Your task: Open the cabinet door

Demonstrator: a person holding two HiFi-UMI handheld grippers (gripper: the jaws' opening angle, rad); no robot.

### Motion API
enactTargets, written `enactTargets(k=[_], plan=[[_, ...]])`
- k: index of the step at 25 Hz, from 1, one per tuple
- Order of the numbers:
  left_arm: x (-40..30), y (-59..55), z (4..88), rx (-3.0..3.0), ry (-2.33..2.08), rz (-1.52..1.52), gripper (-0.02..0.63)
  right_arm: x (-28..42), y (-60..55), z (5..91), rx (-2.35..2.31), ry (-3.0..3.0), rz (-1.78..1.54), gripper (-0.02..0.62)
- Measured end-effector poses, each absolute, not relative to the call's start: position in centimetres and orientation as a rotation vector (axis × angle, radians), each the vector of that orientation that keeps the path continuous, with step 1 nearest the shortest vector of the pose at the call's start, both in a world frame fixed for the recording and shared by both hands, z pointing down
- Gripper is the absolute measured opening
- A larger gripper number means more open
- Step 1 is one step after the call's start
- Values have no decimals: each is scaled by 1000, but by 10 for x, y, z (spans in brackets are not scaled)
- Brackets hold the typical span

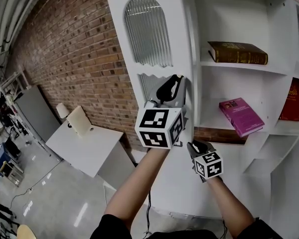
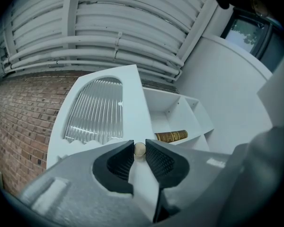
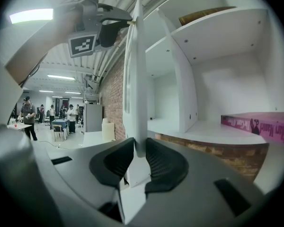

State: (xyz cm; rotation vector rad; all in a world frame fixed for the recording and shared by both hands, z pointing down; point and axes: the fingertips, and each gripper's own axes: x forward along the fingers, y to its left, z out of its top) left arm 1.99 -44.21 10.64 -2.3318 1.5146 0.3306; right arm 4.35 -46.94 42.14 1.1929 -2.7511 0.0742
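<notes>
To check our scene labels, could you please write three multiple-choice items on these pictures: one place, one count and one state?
1. Where does the magenta book lie?
A) on the top shelf
B) on the floor
C) on the shelf below the brown book

2. How many books show in the cabinet in the head view?
A) three
B) one
C) five

3. What is the left claw doing?
A) hanging open in the air
B) closed on the knob of the door
C) closed on a book

Answers: 1 C, it lies one level under the brown book. 2 A, brown, magenta and red book. 3 B, the knob sits pinched between its jaws.
</notes>
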Motion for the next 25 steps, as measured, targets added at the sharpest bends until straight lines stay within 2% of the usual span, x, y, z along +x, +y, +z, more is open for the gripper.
enactTargets(k=[25], plan=[[-21,-391,108,-2494,1290,412,84,10,-414,421,1423,-2662,113,74]])
